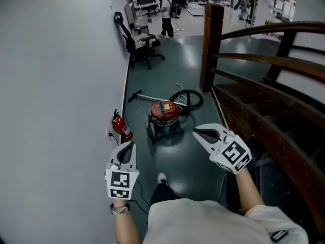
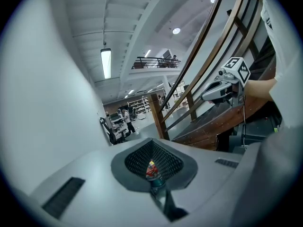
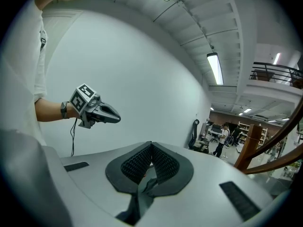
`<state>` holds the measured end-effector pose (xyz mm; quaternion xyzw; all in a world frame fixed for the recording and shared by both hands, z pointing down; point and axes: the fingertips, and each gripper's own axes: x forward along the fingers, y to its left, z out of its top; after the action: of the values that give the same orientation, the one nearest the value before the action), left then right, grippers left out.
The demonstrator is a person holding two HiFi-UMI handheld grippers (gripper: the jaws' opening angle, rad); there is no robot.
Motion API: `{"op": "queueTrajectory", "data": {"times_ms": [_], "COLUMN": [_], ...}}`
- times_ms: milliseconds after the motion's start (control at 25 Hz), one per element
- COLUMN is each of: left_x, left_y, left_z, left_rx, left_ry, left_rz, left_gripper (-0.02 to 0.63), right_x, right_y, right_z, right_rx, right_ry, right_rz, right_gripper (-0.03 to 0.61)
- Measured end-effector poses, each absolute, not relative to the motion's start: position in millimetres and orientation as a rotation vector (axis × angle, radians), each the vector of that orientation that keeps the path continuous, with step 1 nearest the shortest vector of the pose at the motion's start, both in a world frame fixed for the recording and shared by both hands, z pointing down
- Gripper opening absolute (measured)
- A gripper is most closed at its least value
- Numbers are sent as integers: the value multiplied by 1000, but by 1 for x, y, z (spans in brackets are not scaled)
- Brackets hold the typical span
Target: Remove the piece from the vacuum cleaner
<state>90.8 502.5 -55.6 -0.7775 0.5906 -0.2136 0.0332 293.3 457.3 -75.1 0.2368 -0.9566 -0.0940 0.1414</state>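
On the dark glossy floor (image 1: 195, 159) the red-topped canister vacuum cleaner (image 1: 164, 115) is sitting well ahead, so we're closing in first, then parting the shut, empty left gripper (image 1: 130, 146) and right gripper (image 1: 196, 132).

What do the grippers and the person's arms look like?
The left gripper and right gripper are light grey wedges with black inner pads and a cube of black-and-white square markers. A dark cable hangs from the left one. The person wears a white short-sleeved shirt and a wristband.

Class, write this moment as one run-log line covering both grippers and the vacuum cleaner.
left gripper: shut, empty | right gripper: shut, empty | vacuum cleaner: on floor ahead, untouched
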Motion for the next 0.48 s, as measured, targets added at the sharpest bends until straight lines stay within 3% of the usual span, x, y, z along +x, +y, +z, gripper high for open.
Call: {"op": "queueTrajectory", "data": {"times_ms": [480], "left_x": [67], "left_y": [421], "left_z": [-37], "left_rx": [-2434], "left_ry": [1799], "left_rz": [-641], "left_gripper": [2], "right_x": [277], "right_y": [383], "right_z": [-77], "right_rx": [791], "right_ry": [-2804], "right_rz": [-276], "right_gripper": [28]}}
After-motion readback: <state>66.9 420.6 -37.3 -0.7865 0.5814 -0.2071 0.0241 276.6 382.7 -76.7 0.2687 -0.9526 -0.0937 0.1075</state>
